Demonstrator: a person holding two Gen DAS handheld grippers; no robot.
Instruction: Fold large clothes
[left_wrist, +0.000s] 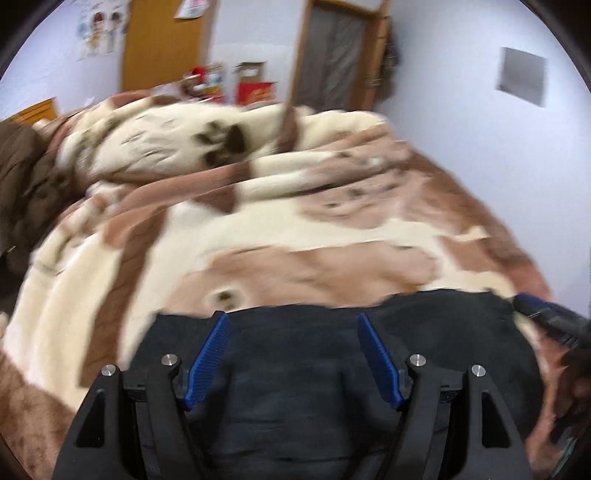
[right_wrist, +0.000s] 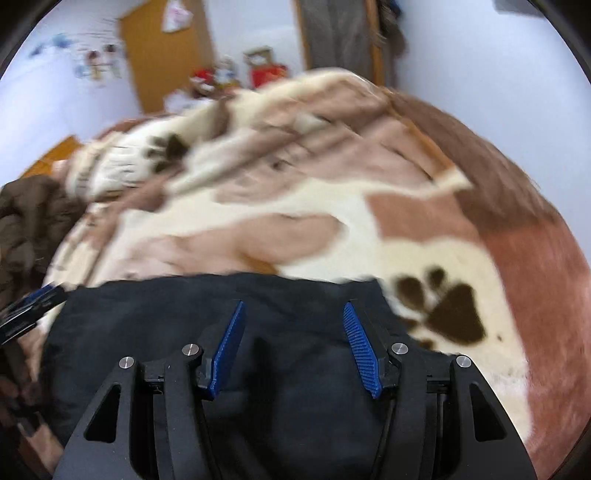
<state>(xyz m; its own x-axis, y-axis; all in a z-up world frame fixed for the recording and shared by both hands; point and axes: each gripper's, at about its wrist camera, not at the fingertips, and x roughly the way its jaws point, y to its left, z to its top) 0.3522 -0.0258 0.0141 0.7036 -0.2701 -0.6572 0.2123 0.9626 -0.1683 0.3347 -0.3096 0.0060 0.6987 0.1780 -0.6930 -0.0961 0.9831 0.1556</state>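
A black garment (left_wrist: 303, 373) lies flat on the bed over a cream and brown paw-print blanket (left_wrist: 280, 229). My left gripper (left_wrist: 293, 317) is open above the garment's near part, its blue pads spread wide with nothing between them. My right gripper (right_wrist: 293, 308) is open too, above the same black garment (right_wrist: 177, 332), near its right edge. Each gripper's tip shows in the other's view: the right one (left_wrist: 546, 314) at the garment's right corner, the left one (right_wrist: 33, 302) at its left corner. Both views are motion-blurred.
A brown garment (left_wrist: 22, 177) lies heaped at the bed's left side, also in the right wrist view (right_wrist: 29, 221). A bunched fold of blanket (right_wrist: 258, 122) rises at the far end. Wooden doors (left_wrist: 166, 44), red boxes (left_wrist: 255, 90) and white walls stand behind.
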